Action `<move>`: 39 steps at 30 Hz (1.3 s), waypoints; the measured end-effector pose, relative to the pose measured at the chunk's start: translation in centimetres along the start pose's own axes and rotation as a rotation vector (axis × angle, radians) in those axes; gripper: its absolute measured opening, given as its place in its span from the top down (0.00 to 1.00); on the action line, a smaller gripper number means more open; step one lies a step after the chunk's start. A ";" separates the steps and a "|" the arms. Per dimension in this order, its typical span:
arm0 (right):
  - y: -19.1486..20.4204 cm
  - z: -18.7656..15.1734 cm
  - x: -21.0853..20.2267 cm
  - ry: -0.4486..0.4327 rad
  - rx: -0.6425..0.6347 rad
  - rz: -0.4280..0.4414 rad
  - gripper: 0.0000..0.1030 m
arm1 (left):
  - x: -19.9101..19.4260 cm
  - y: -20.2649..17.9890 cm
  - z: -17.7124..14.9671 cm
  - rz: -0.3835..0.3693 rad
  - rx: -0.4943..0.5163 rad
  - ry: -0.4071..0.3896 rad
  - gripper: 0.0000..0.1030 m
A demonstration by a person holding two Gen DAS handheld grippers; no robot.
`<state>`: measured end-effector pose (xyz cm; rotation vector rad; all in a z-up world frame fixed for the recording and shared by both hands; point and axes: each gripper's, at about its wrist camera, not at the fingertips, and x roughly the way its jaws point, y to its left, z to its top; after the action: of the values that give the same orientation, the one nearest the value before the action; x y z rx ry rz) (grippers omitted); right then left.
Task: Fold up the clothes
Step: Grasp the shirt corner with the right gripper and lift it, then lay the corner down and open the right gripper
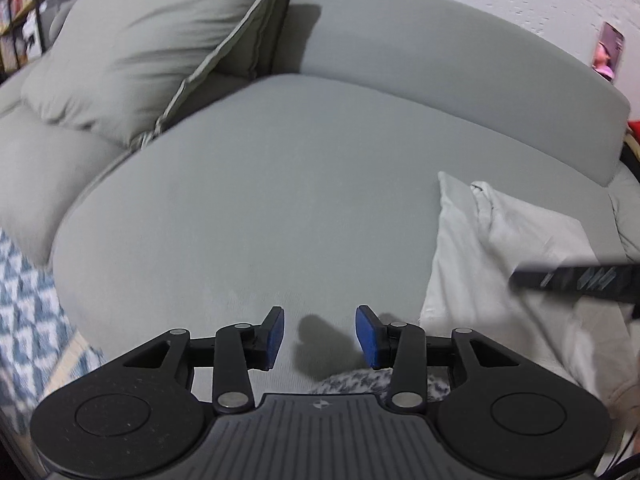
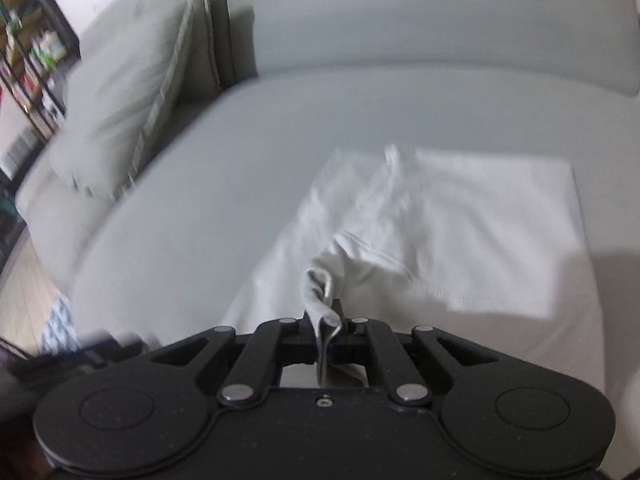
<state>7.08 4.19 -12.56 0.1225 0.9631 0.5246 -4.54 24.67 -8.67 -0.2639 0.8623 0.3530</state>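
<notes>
A white garment (image 2: 448,232) lies partly folded on the grey sofa seat (image 2: 224,184). My right gripper (image 2: 328,320) is shut on a bunched edge of the garment at its near side and lifts that edge a little. In the left wrist view the same garment (image 1: 492,256) lies at the right, and a blurred black part of the right gripper (image 1: 576,280) crosses over it. My left gripper (image 1: 320,336) is open and empty, with blue pads (image 1: 366,334), above the bare seat to the left of the garment.
A grey-green pillow (image 1: 152,48) leans at the sofa's back left. The sofa backrest (image 1: 440,60) runs behind the seat. A blue and white patterned rug (image 1: 24,312) covers the floor at the left. Shelves (image 2: 28,52) stand at the far left.
</notes>
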 end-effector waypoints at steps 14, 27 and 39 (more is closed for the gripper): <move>3.7 0.8 0.1 0.025 -0.038 0.072 0.94 | -0.9 1.2 -0.6 0.049 -0.031 -0.012 0.61; -6.7 -0.9 -8.3 -0.038 0.026 0.171 0.74 | -2.7 -2.8 0.1 -0.127 0.163 -0.118 0.79; -6.7 -8.2 -6.3 0.043 -0.318 -0.034 0.76 | 4.7 -6.5 2.0 0.153 0.432 0.097 0.78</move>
<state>0.04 -5.67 -14.68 -0.1912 0.9099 0.6442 2.28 20.35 -10.52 0.1880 1.0338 0.2891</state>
